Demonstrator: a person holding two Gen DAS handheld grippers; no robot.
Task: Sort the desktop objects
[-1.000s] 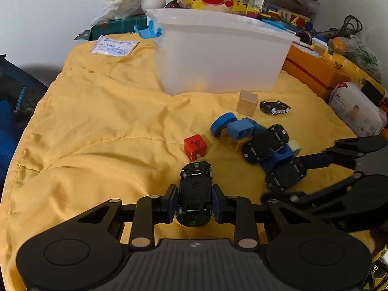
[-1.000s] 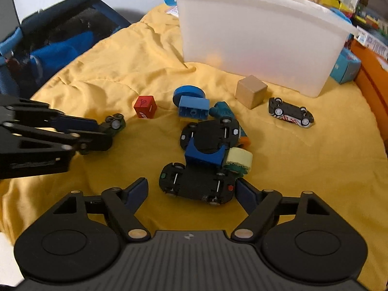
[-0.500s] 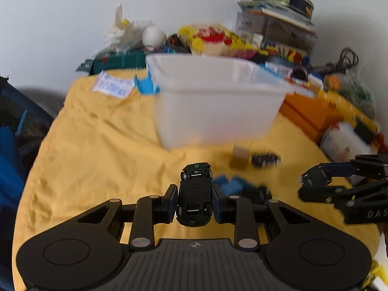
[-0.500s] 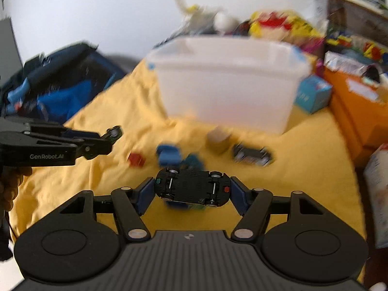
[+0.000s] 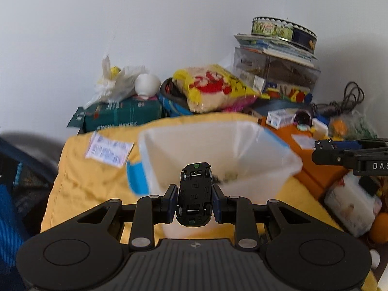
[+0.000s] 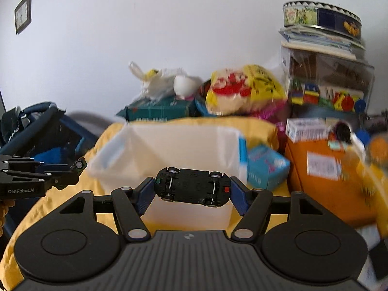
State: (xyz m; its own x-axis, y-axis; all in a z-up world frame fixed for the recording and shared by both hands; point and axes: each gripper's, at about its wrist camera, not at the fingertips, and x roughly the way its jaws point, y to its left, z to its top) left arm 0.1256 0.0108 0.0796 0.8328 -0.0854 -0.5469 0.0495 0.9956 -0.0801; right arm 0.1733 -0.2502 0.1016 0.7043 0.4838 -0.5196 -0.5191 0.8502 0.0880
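My left gripper is shut on a black toy car, held upside down with its nose pointing away, over the near rim of the white plastic bin. My right gripper is shut on a second black toy car, gripped lengthwise across its ends, underside up, in front of the same bin. The left gripper shows at the left edge of the right wrist view. In the left wrist view the right gripper's fingers show at the right edge.
A yellow quilt covers the surface. Behind the bin stand a green box, a yellow snack bag, stacked boxes with a round tin and an orange box. A blue bag lies at the left.
Both grippers have risen from the quilt with their cars and moved toward the bin. The right gripper closed on its car a second ago. The loose toys have dropped out of view.
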